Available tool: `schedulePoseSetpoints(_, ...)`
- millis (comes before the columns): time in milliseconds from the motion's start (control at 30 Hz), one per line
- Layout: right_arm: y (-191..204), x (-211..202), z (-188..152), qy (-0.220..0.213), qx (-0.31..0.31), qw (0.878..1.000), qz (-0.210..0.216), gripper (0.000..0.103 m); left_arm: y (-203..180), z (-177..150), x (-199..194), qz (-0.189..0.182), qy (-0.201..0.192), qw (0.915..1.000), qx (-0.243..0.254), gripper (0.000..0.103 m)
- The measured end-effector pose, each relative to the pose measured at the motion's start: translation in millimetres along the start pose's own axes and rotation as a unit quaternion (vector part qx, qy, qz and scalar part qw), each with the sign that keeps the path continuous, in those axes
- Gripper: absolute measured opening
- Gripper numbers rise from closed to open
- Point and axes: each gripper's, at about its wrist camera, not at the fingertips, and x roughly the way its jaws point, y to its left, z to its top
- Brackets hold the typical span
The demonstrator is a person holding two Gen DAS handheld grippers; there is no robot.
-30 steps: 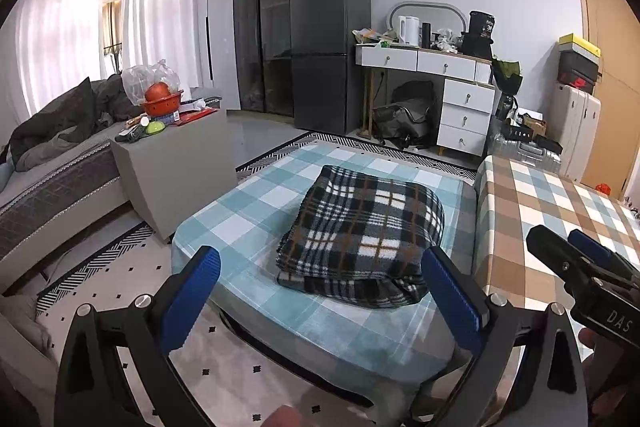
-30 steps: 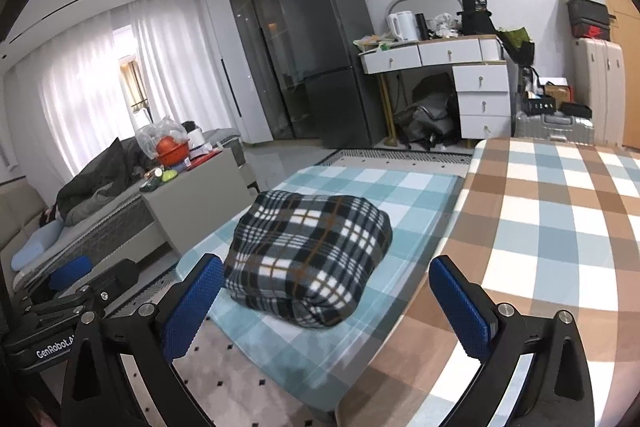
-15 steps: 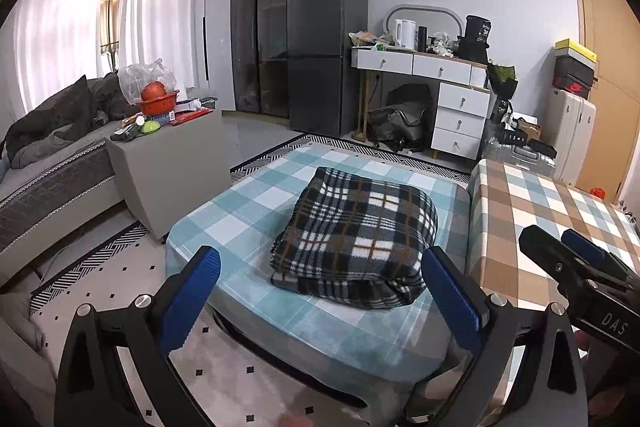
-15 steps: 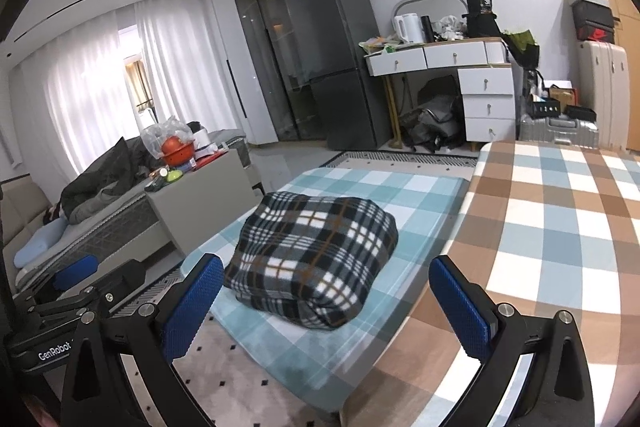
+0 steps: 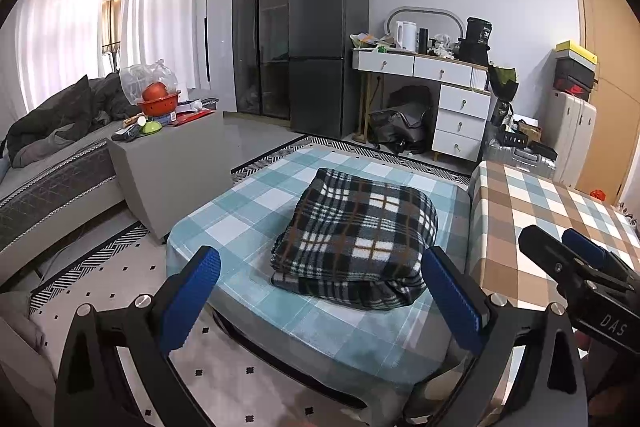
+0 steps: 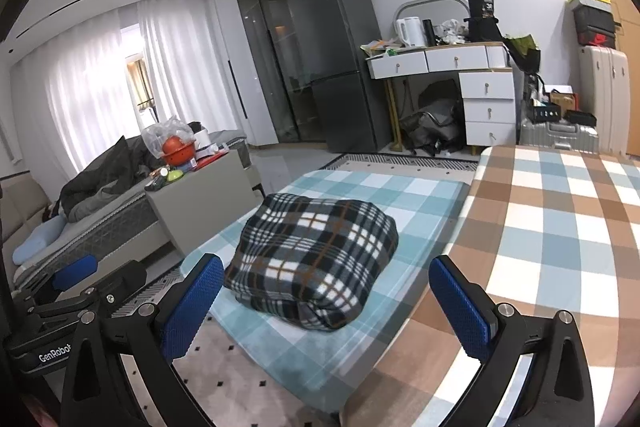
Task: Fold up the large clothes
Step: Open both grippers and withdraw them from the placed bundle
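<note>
A dark plaid fleece garment (image 5: 356, 239) lies folded into a thick bundle on the low table with the teal checked cloth (image 5: 256, 203). In the right wrist view the same bundle (image 6: 312, 259) sits near the cloth's front edge (image 6: 420, 195). My left gripper (image 5: 320, 297) hangs open in front of the bundle, held back from it, with nothing between its blue pads. My right gripper (image 6: 326, 301) is open too and empty, off to the bundle's right. Each gripper shows in the other's view: the right one (image 5: 580, 267), the left one (image 6: 76, 279).
A higher table with a brown checked cloth (image 5: 552, 211) adjoins on the right. A grey cabinet (image 5: 172, 155) bearing a red bowl and clutter stands left, with a sofa (image 5: 48, 163) beyond. A fridge (image 5: 324, 55), white desk (image 5: 444, 87) and suitcases line the back wall.
Both grippers have drawn back slightly and risen a little, so the folded bundle looks smaller and lower in view. The bundle itself has not moved. Both stay open.
</note>
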Motion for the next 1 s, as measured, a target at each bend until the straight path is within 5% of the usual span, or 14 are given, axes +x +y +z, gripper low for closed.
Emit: schedulePoseSetpoints(1000, -0.7, -3.3, 1.7, -0.005, -0.001, 1.000, 0.000, 0.103, -1.9, -0.7, -6.4, -0.001, 0.000, 1.0000, 0.004, 0.098)
